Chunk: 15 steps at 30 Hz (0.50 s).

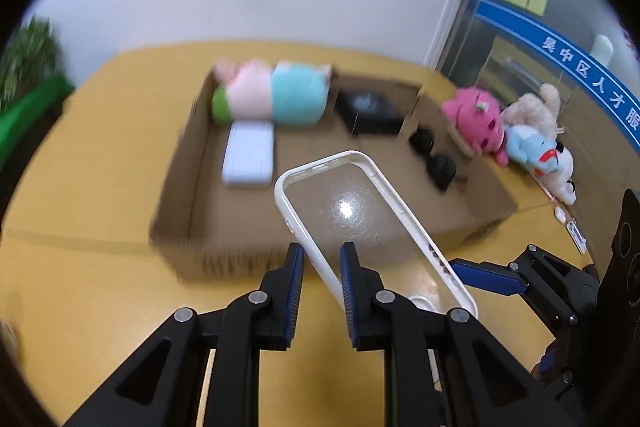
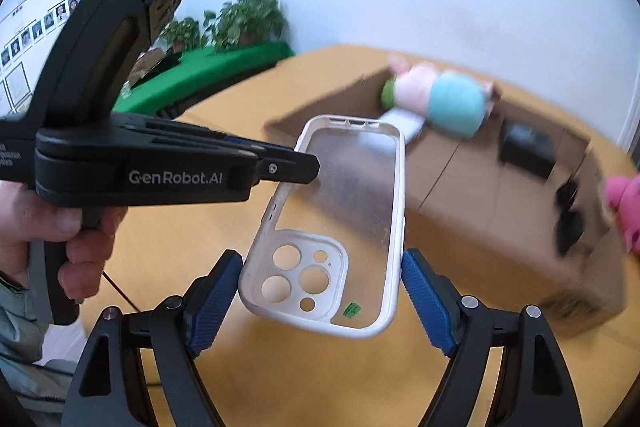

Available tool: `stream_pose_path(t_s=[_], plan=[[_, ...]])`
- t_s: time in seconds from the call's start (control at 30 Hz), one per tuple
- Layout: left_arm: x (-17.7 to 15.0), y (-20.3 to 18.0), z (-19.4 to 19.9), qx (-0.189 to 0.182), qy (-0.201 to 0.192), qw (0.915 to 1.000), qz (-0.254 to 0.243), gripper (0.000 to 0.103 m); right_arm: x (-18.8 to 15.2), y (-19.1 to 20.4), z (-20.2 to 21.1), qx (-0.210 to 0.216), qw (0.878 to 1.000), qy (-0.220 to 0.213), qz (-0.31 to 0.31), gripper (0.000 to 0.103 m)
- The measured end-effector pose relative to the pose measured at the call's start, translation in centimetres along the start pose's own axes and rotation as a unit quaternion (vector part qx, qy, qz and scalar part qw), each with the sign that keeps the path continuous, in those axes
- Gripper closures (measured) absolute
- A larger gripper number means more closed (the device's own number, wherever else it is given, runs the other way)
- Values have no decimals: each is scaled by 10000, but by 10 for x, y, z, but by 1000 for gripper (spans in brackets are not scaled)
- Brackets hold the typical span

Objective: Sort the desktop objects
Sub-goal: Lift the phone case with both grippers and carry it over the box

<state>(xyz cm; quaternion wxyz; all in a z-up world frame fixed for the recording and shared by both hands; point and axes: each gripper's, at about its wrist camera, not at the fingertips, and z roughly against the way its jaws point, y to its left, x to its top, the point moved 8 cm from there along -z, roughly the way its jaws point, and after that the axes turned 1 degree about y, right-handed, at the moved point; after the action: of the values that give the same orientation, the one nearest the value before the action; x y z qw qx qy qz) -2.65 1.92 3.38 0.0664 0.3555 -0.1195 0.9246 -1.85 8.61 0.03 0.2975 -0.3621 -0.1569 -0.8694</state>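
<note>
A clear phone case (image 1: 348, 211) with a white rim hangs tilted above the yellow table (image 1: 100, 147), held by both grippers. My left gripper (image 1: 322, 267) is shut on one long side rim. In the right wrist view the same left gripper (image 2: 308, 169) reaches in from the left and clamps that rim. My right gripper (image 2: 322, 279) spans the width of the case (image 2: 352, 187) at its camera-hole end, and both blue pads press on its sides. One of its fingers (image 1: 484, 277) shows at the right in the left wrist view.
An open cardboard box (image 1: 180, 187) beyond the case holds a pastel plush (image 1: 272, 99), a white box (image 1: 248, 157), a black box (image 1: 368, 111) and small black items (image 1: 440, 167). Pink (image 1: 476, 119) and other plush toys lie right of it. A hand (image 2: 60, 227) grips the left tool. Plants (image 2: 248, 19) stand behind.
</note>
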Motion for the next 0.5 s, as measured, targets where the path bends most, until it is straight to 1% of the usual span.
stream_pose_path(t_s=[0.17,0.33,0.43,0.5], plan=[[55,-12,0,-35,-313,9991,-298,85,44,-30,12,-242,9990,-377,5,22],[102,-16,-8,-169,-373,9985,-373,85,80,-54,14,-468,9973,-575,8,23],[131,-18,-3,-303,-524,9973,-407,85,107,-68,20,-600,9955,-726,39,23],[153,-22,2,-316,-683,9960,-475,85,123,-76,26,-658,9944,-829,60,23]])
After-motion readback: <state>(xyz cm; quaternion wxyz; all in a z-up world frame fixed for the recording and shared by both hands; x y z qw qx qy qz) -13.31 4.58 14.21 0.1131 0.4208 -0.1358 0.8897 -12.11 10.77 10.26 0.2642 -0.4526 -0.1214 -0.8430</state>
